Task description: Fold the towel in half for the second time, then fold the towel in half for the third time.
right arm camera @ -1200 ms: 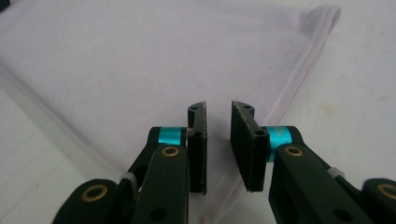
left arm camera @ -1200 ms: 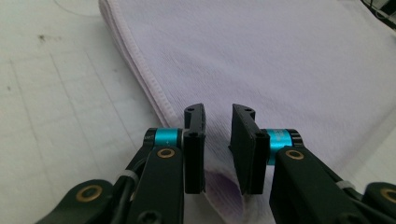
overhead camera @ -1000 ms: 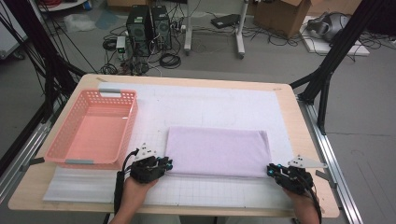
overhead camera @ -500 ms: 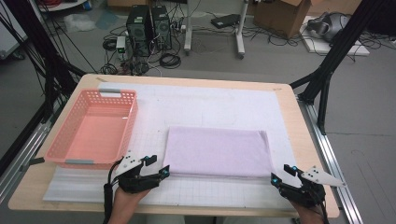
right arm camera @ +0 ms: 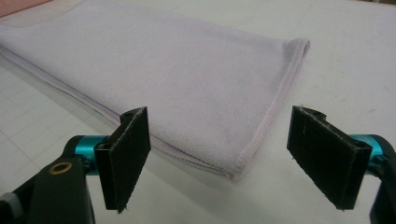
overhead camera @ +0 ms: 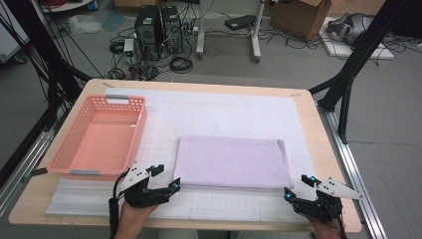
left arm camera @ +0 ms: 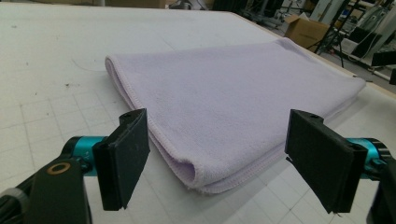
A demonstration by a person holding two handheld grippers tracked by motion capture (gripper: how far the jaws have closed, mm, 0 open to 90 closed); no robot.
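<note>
A folded lilac towel (overhead camera: 231, 162) lies flat on the white gridded mat (overhead camera: 224, 114), in the near middle of the table. My left gripper (overhead camera: 166, 178) rests just off the towel's near left corner (left arm camera: 196, 179). Its jaws have just been opening and stand wide apart, nothing pressed between them. My right gripper (overhead camera: 298, 188) sits just off the near right corner (right arm camera: 236, 172). Its jaws have likewise just been opening and stand wide, clear of the cloth. The towel (left arm camera: 224, 98) spreads away ahead of the left jaws, and the towel (right arm camera: 154, 70) ahead of the right ones.
A pink plastic basket (overhead camera: 74, 167) stands on the mat's left side, close to my left hand. The wooden table edge (overhead camera: 328, 154) runs along the right. Black frame legs, computers and cables stand on the floor beyond the table.
Both grippers let go of the towel's near corners, opened wide and drew back toward the table's near edge. The towel lies still and flat.
</note>
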